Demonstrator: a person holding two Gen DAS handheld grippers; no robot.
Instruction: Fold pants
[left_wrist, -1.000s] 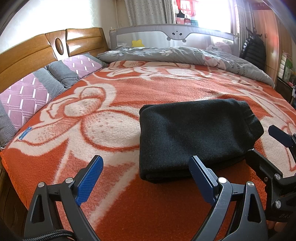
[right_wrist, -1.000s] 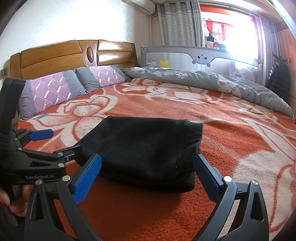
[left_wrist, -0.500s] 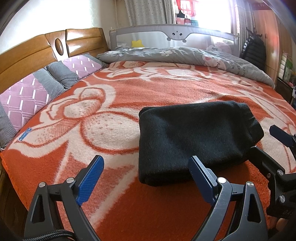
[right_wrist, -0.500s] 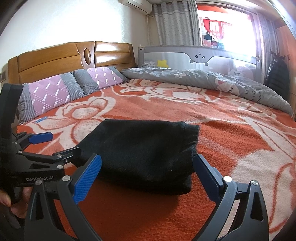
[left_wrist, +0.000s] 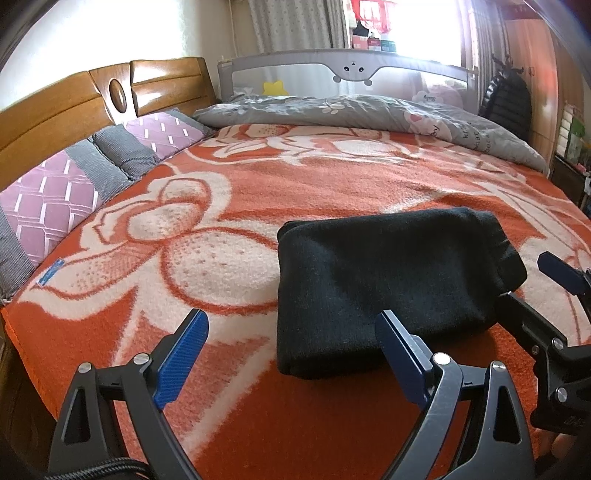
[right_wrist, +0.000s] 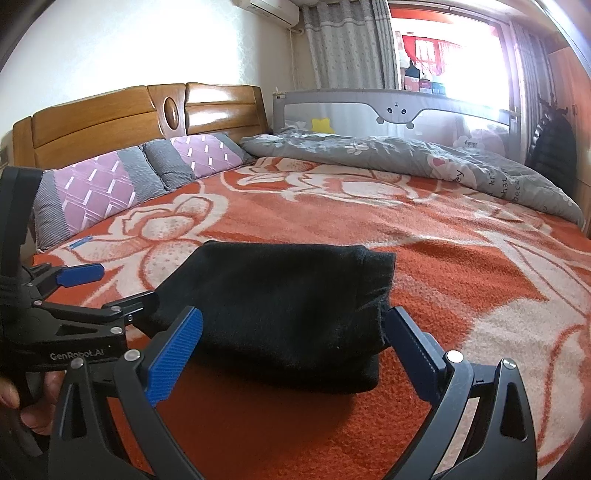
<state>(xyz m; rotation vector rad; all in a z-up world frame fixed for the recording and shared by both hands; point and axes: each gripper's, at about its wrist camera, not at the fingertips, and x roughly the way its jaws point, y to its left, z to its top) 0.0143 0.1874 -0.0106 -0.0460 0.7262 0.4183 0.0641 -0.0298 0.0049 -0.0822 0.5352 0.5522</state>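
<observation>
Looking across the orange floral blanket, we see the wooden headboard, grey quilt, then folded dark pants lying before our left gripper and right gripper, both spread and empty

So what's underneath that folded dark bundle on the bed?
The folded pants lie on the orange flowered blanket, which shows all around them. Whatever sits directly beneath is covered by the cloth. Both grippers, left and right, are open and hold nothing.
</observation>
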